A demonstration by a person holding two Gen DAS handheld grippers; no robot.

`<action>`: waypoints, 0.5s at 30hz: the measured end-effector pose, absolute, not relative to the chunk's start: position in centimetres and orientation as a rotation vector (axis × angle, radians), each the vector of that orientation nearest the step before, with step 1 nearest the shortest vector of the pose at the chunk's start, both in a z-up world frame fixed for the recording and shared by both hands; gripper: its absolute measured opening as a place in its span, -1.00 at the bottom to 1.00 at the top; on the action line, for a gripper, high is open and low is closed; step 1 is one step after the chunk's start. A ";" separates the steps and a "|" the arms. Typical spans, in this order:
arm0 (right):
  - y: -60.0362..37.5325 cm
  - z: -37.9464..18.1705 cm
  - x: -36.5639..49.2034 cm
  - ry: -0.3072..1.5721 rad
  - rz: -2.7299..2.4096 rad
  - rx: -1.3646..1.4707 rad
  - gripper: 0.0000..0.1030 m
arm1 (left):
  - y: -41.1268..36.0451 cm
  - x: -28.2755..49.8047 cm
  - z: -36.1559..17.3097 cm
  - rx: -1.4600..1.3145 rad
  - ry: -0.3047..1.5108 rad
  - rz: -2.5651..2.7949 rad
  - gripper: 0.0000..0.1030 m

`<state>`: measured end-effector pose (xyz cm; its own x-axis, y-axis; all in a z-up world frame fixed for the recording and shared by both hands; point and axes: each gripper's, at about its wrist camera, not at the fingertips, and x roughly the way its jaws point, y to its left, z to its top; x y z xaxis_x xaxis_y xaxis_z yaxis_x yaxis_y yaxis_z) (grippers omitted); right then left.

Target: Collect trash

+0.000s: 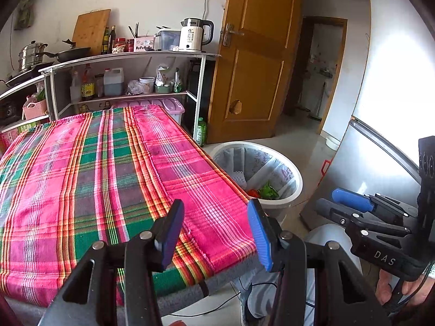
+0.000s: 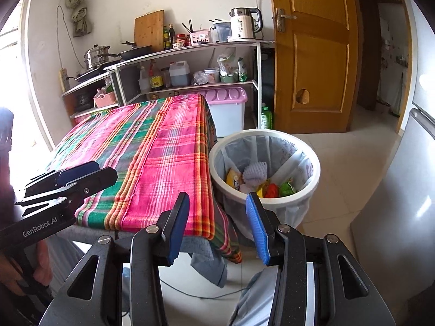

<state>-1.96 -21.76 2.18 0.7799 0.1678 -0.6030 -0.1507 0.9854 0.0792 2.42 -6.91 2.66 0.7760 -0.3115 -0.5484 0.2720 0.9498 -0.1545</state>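
A white trash bin (image 2: 315, 163) with a clear liner stands on the floor right of the table; it also shows in the left wrist view (image 1: 297, 179). Inside lie several pieces of trash: a yellow packet (image 2: 233, 178), white foam netting (image 2: 254, 171), a red wrapper (image 2: 272, 190) and a green wrapper (image 2: 287, 188). My left gripper (image 1: 216, 232) is open and empty above the table's near right corner. My right gripper (image 2: 217, 226) is open and empty, held off the table's corner, short of the bin. No trash shows on the plaid tablecloth (image 1: 95, 176).
A kitchen shelf unit (image 1: 130, 78) with bottles, pots and a kettle (image 1: 194, 35) stands behind the table. A pink-lidded storage box (image 2: 228, 108), an open wooden door (image 1: 258, 62) and a grey fridge (image 2: 407, 190) surround the bin. A cable (image 2: 190, 290) lies on the floor.
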 end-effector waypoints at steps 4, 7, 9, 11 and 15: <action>-21.7 2.0 -2.2 0.657 0.176 0.022 -0.13 | -7.1 1.7 2.6 -0.062 0.601 -0.311 -0.02; -21.8 2.0 -2.3 0.655 0.176 0.027 -0.13 | -7.2 1.6 2.6 -0.061 0.600 -0.310 -0.02; -21.8 2.0 -2.3 0.652 0.175 0.028 -0.13 | -7.3 1.6 2.6 -0.063 0.601 -0.310 -0.02; -21.8 2.0 -2.3 0.651 0.174 0.026 -0.13 | -7.5 1.6 2.6 -0.063 0.604 -0.310 -0.02; -21.8 2.0 -2.2 0.654 0.175 0.027 -0.13 | -7.6 1.6 2.5 -0.062 0.609 -0.310 -0.01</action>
<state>-2.22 -21.81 2.04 0.7796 0.1709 -0.6025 -0.1537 0.9848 0.0805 1.63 -7.65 2.53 0.7754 -0.3048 -0.5530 0.2683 0.9518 -0.1483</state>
